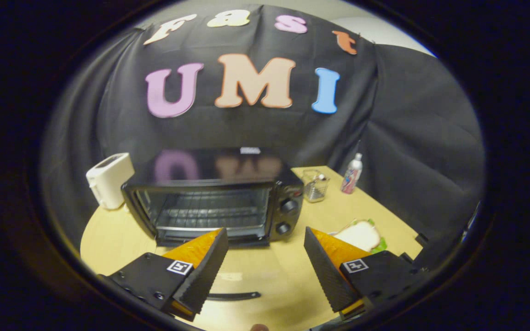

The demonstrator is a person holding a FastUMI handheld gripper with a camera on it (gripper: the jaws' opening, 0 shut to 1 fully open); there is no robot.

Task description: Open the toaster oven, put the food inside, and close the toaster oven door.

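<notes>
Claw (265, 257) gapes wide, empty; oven (214, 202) ahead, door shut; opening comes next: reach its top edge.

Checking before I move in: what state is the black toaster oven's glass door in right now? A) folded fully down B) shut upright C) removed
B: the black toaster oven has its glass door upright and shut, beyond the open gripper.

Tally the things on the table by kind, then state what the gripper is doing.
Toaster oven: 1
White toaster: 1
Clear container: 1
Bottle: 1
Sandwich: 1
Total: 5
All sit on the table. The gripper hangs open above it, jaws apart, holding nothing.
</notes>
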